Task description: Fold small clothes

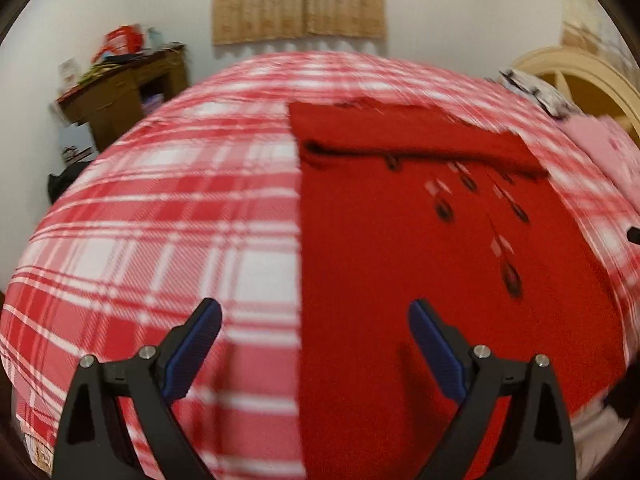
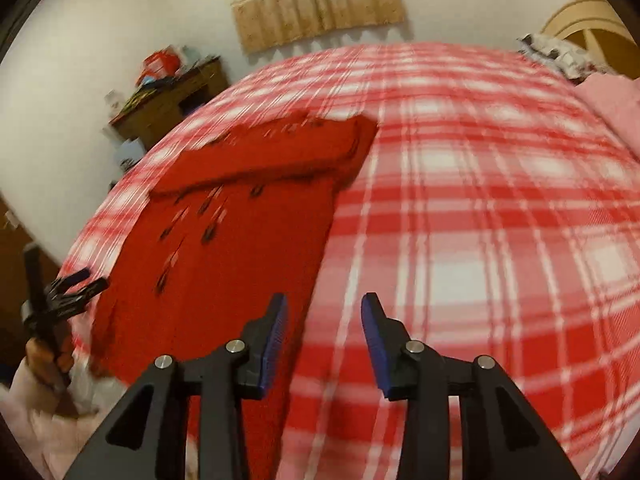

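A red garment (image 1: pixel 400 264) with small black and white marks lies flat on the red and white plaid bed cover (image 1: pixel 160 220). Its far end is folded back over itself into a band (image 1: pixel 400 136). My left gripper (image 1: pixel 314 308) hovers open over the garment's near left edge, with nothing between its blue pads. In the right wrist view the garment (image 2: pixel 240 248) lies to the left. My right gripper (image 2: pixel 325 300) is open over its near right edge and holds nothing. The left gripper (image 2: pixel 86 280), held by a hand, shows at the garment's far left side.
A wooden desk (image 1: pixel 120 92) piled with clutter stands against the wall at the back left. A curved cream headboard (image 1: pixel 580 76), a black and white cloth (image 1: pixel 536 92) and pink bedding (image 1: pixel 608 144) are at the right. Plaid cover (image 2: pixel 500 220) spreads to the garment's right.
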`<state>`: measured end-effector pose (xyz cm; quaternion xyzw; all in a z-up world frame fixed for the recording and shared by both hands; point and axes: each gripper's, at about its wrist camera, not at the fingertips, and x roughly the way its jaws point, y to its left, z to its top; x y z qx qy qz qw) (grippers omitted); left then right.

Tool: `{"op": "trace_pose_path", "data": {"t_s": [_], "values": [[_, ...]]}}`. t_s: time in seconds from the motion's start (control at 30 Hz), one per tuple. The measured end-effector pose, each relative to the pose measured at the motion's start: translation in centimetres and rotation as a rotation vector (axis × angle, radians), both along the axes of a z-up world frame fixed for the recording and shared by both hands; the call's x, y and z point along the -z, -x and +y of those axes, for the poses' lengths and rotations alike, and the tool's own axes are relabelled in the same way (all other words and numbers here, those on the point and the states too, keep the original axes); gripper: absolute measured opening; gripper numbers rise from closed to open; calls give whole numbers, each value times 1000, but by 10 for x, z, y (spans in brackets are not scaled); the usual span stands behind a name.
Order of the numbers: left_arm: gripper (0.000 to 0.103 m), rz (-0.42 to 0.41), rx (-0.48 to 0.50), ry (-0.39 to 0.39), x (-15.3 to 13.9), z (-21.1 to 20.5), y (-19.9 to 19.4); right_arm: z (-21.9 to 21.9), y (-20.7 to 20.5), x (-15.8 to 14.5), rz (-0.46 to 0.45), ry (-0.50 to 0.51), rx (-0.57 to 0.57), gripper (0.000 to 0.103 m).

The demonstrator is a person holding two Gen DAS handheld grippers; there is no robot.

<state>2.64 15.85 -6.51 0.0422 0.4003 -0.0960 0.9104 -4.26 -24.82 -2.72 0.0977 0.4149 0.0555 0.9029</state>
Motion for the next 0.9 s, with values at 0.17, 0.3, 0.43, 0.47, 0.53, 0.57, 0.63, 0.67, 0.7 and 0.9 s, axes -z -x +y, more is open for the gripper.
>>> {"op": "trace_pose_path", "data": {"t_s": [0.17,0.3,0.43,0.47,0.53,0.57,0.63,0.67,0.7,0.9], "values": [[97,25,93,-2,7,-3,36,7,32,25,67,-54,-37,40],[97,66,98,27,11,3,45,15,50,44,118,-103,-51,40],[97,123,72,119,16,21,54,31,54,56,153,-92,-105,40],[97,135,63,138,19,25,56,35,54,59,161,-84,-110,40],[95,153,40,157,22,30,58,39,52,62,169,-77,-109,40],[95,148,41,155,22,29,59,40,51,63,169,-75,-109,40],[94,151,63,151,22,24,62,41,51,62,168,-69,-110,40],[91,156,74,157,23,22,63,44,52,62,172,-67,-113,40],[89,160,84,163,24,21,63,46,52,64,179,-69,-119,40],[64,189,119,187,26,19,72,63,57,70,193,-44,-165,40]]}}
